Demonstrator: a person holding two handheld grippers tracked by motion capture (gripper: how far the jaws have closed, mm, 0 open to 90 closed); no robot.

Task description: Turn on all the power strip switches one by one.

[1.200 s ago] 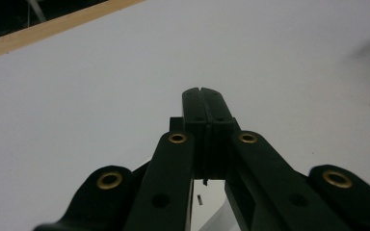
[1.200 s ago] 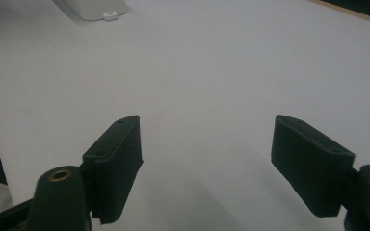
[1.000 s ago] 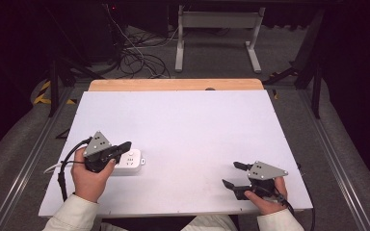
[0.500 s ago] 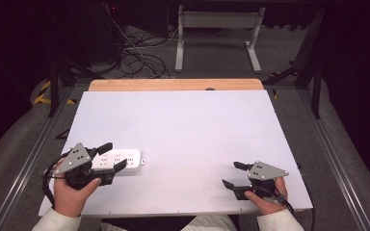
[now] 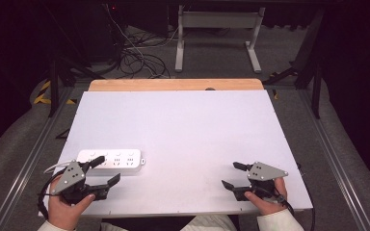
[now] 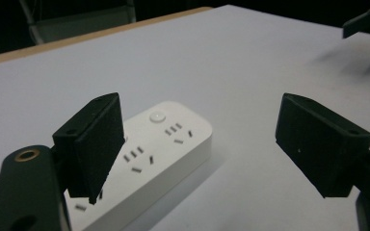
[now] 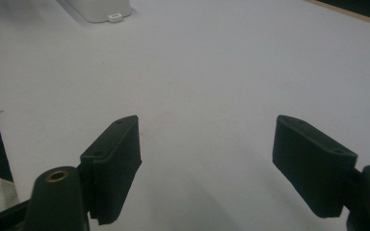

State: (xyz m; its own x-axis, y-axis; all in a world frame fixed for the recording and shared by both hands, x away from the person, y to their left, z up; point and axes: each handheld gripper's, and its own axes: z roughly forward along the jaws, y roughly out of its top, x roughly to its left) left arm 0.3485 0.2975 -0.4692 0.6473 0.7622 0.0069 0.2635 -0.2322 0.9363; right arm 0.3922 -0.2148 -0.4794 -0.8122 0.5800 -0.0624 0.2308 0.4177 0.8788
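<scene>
Strip [image 5: 110,160] lengthwise left-right | left tongs [image 5: 107,171] wide | right tongs [image 5: 233,175] wide

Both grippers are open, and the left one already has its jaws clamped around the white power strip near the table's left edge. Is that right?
Not quite. The left gripper is open, but it is not clamped on the power strip. The left gripper view shows the jaws spread wide, with the strip lying on the table beyond one jaw, ungripped. The rest holds: the right gripper is open too, and the strip lies near the left edge.
</scene>
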